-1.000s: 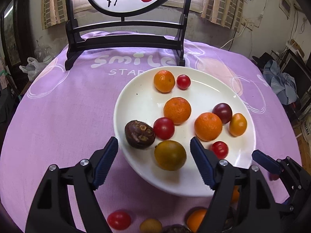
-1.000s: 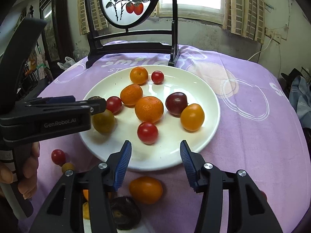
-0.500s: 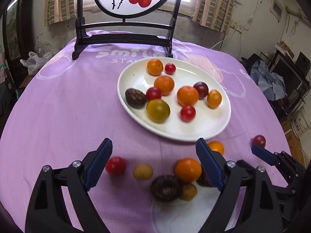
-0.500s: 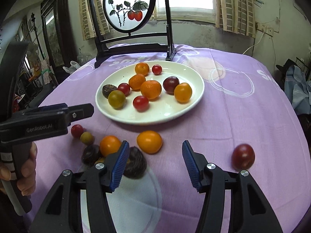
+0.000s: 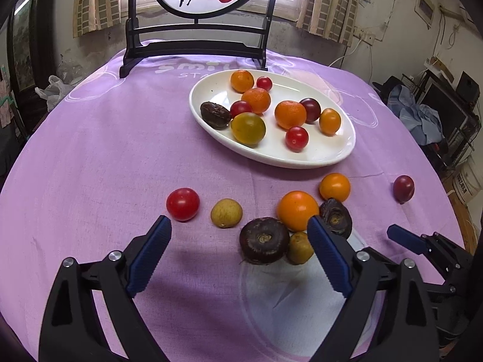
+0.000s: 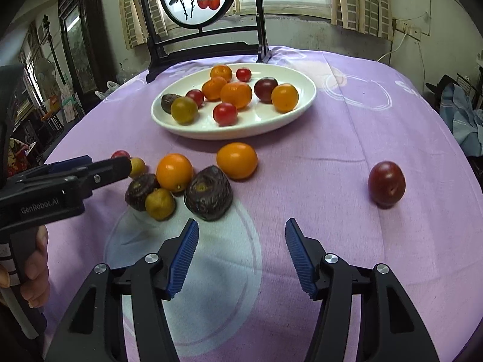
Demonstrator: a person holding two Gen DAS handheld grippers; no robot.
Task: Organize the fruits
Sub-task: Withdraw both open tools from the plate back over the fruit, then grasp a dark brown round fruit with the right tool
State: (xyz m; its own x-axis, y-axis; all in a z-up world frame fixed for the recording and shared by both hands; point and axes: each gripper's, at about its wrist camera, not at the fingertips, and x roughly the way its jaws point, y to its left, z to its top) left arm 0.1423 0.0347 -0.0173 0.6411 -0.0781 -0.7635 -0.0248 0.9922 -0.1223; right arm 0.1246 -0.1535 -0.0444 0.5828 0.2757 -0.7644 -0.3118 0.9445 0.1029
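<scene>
While our left gripper [image 5: 238, 253] and right gripper [image 6: 241, 250] have just been opening, both empty, loose fruit lies near the white plate [image 5: 338, 157]. Nearest it sits an orange tomato [image 5: 335, 187]

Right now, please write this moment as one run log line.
left gripper: open, empty, just opening | right gripper: open, empty, just opening | white plate: holds fruit | loose fruit on purple cloth

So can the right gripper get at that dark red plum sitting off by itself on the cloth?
Probably yes. The right gripper is open and empty, and the plum sits alone on bare cloth, nothing between them.
</scene>
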